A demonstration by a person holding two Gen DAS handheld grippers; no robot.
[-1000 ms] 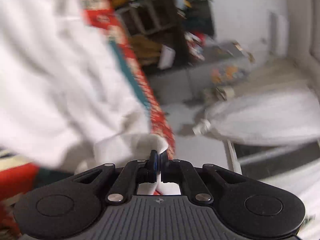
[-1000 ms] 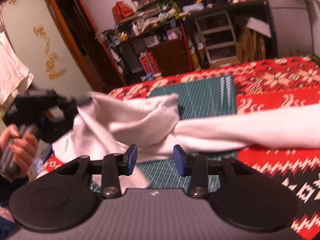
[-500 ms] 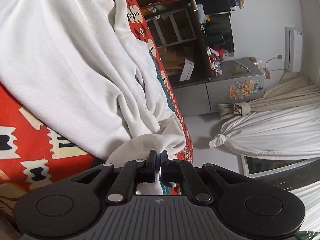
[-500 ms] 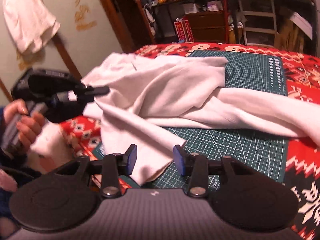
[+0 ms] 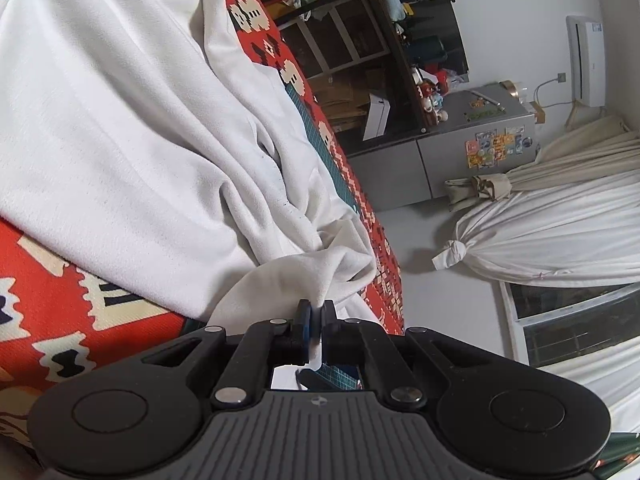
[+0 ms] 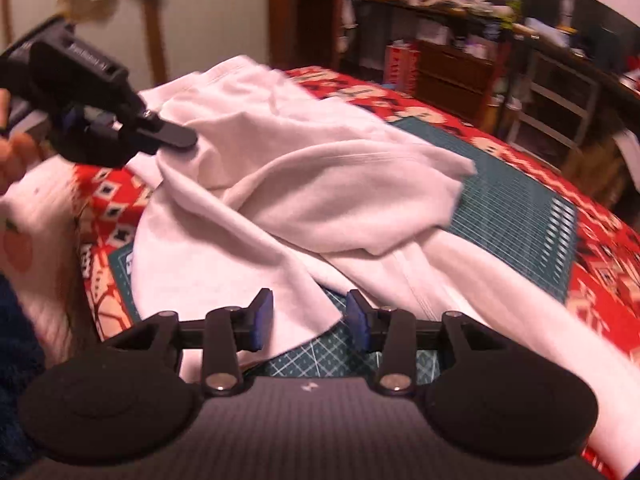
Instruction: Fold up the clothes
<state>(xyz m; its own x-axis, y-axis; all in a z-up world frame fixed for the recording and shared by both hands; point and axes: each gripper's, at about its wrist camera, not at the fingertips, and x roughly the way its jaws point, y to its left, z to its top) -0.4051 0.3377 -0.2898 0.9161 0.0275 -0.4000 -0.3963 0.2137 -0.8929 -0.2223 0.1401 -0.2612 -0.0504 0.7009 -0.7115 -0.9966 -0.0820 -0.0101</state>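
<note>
Since half a second ago: right gripper (image 6: pixel 307 317) has dropped lower and closer to the near corner of the cloth, left gripper (image 5: pixel 316 322) hardly shifted, its hold on the fabric unchanged; item one, white garment (image 6: pixel 304 196), lying rumpled and partly doubled over itself on a green cutting mat (image 6: pixel 516 204), which lies on a red patterned bed cover (image 6: pixel 600 276); one long part trails off to the right. Left gripper, fingers closed on a pinch of the garment's edge, seen also from the right wrist view at the cloth's far left side (image 6: pixel 170 136); right gripper, fingers spread apart, a loose corner of cloth lying between them, nothing gripped. Step in hand, as judged: taking a second hold so the cloth can be spread or folded; done well, the right fingers close on the corner's single layer, not on bunched folds beneath, while the left keeps light tension so the edge lies straight. Containers: shelving and drawer units (image 6: pixel 552 92) at the room's back, crowded with goods too blurred to name; none holds clothing that can be made out.
</note>
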